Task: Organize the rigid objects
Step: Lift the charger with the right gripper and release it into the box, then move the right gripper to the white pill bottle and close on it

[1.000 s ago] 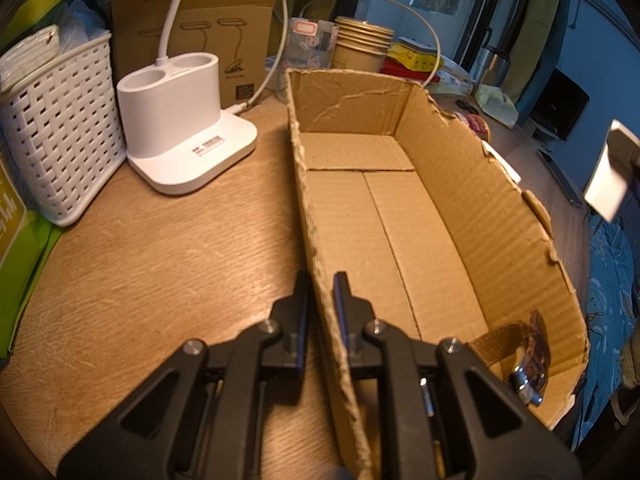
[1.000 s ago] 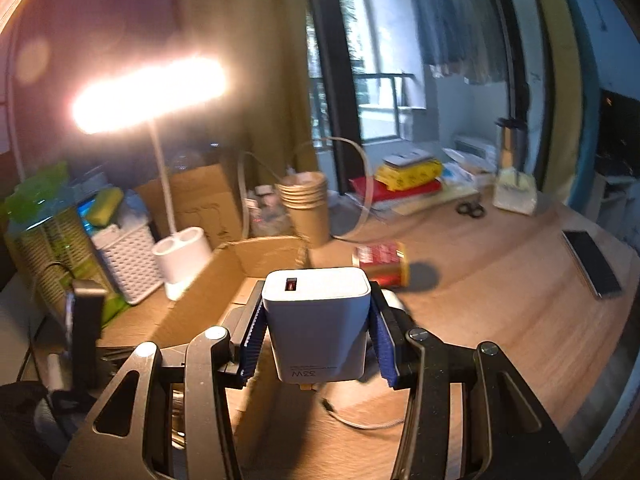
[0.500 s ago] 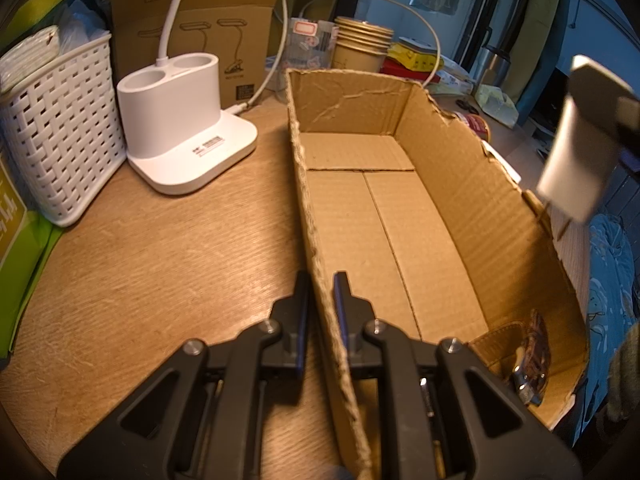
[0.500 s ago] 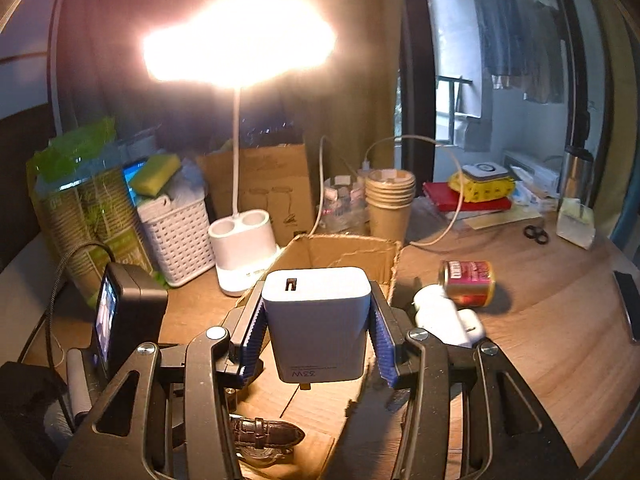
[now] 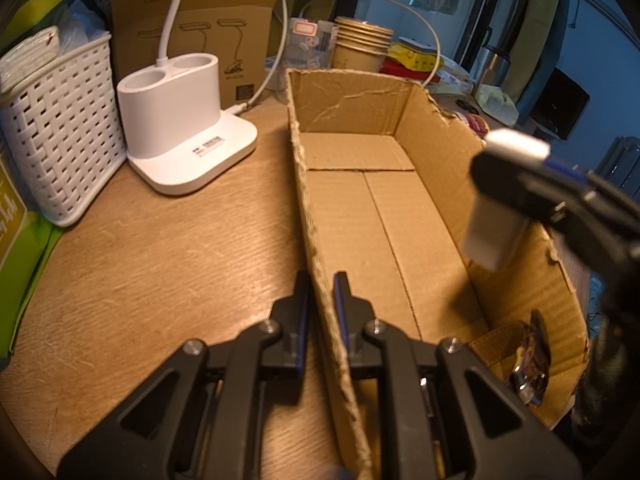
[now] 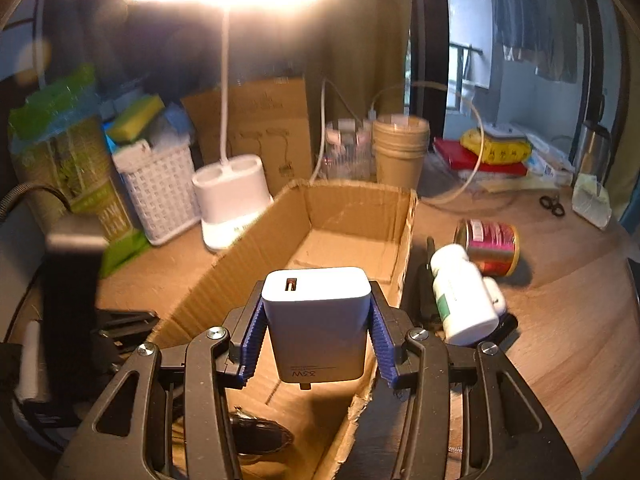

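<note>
Right gripper (image 6: pixel 316 332), jaws closed on the charger (image 6: pixel 316 320), held it above the box (image 5: pixel 352 96) interior, toward the 3 o'clock wall. Left gripper (image 5: pixel 320 304) pinched the 9 o'clock wall, steadying it. Risk: released at this height, the charger could strike the watch (image 5: pixel 532 356) at 5 o'clock.

Rough corrugated cardboard box (image 5: pixel 360 216), smooth matt plastic charger (image 6: pixel 316 320), wood-grain table (image 5: pixel 160 260).

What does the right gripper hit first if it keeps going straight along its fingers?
Probably the cardboard box: the right gripper, shut on the white charger, points along the box's open interior toward its far end wall. Depth is unclear; it might clear the rim.
</note>
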### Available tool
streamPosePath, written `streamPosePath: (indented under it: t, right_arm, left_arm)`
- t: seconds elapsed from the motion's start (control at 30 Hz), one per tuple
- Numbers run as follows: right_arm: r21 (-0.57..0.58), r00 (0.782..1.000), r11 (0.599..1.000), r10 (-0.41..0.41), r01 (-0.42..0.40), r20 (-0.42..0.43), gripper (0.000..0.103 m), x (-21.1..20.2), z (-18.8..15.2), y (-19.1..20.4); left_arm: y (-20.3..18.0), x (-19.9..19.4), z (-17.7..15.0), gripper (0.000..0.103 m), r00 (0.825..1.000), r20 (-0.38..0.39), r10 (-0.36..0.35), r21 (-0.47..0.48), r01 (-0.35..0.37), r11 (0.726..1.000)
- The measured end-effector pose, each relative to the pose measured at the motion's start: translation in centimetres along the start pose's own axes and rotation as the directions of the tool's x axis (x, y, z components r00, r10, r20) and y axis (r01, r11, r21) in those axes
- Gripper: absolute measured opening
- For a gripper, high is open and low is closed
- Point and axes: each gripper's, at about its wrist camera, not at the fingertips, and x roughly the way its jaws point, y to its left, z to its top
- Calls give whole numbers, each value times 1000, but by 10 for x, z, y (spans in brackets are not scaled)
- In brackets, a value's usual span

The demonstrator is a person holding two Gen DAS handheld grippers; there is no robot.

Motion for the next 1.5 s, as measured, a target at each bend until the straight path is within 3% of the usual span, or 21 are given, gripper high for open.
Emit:
streamPosePath:
  t: [0.43,0.87,1.0,1.13,1.5]
  right_arm:
    - [-73,995,996,-49,42,-92,49,23,-6,8]
    - [-124,989,990,-75,60,-124,50,29,-4,12]
    - [-114,990,992,-62,48,-126,52,28,-4,10]
    - [-104,992,995,-18,5,-126,64,24,-3,11]
    - [-72,998,997,-27,23,-62,66,6,0,5]
  left_arm:
    - [0,0,1,13,1000,1,2,3,-2,1000]
    - [0,0,2,13,1000,1,2,3,-2,1000]
    - [-1,0,2,13,1000,1,2,3,-2,1000]
    - [-1,1,2,13,1000,0,3,3,-3,1000]
    - [0,1,2,13,1000,0,4,4,-4,1000]
